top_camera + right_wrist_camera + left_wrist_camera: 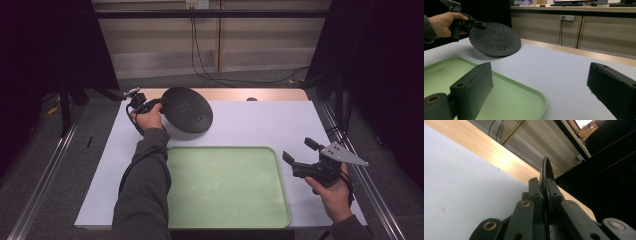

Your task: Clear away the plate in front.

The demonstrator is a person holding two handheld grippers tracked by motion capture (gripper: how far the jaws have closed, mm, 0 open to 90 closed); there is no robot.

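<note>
Left gripper (156, 103) had its jaws clamped tight on the rim of the black plate (188, 110), edge-on between the pads in the left gripper view (545, 173). Plate was tilted, near edge lifted off the white table cover (260, 122), far edge low or touching (can't tell which), sitting near the far-left corner of the table. In the right gripper view the plate (495, 38) sat just past the far-left corner of the green tray (519, 100), left hand (445, 22) behind it.

Right gripper (300, 157) was idle, jaws spread wide with nothing between them, hovering off the tray's right edge (282, 175) near the table's right side.

Read: pick-up stage, plate grasped and coming off the surface, tray bare. Next move likely calls for lifting clear, carrying toward the near side over the tray rim, levelling the plate, then setting it flat before releasing; rim-only grip means slip risk if swung fast
</note>
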